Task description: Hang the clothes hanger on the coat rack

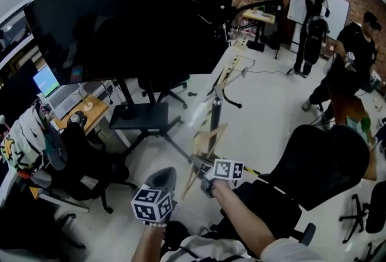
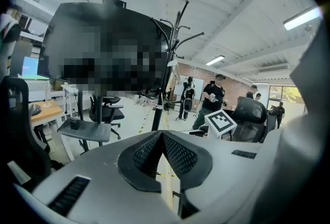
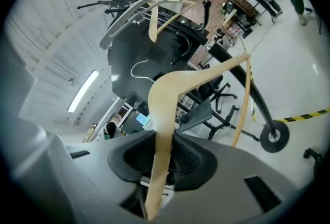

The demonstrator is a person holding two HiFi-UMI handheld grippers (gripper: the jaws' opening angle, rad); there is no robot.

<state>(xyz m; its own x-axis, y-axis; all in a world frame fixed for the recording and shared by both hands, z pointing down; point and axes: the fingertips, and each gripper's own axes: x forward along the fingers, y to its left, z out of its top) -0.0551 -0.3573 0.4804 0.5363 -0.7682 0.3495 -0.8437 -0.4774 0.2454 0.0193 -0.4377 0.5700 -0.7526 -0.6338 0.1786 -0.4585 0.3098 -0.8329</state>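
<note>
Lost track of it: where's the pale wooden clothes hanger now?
The pale wooden clothes hanger is clamped in the right tongs, centre of the right gripper view; in the head view, just above their marker cube.

free: open floor (image 1: 265,104) right of coat rack (image 2: 155,117) | blocked: screen (image 1: 120,13) left — chair (image 1: 319,164) near

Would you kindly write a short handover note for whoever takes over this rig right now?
Left tongs: shut, nothing held.
Right tongs: shut on one arm of the wooden hanger; its wire hook is free in the air.
Coat rack: stands ahead on the floor; other hangers show up by its hooks.
Done: hanger is in hand.
Left: raise it, set its hook on the rack, release.
</note>
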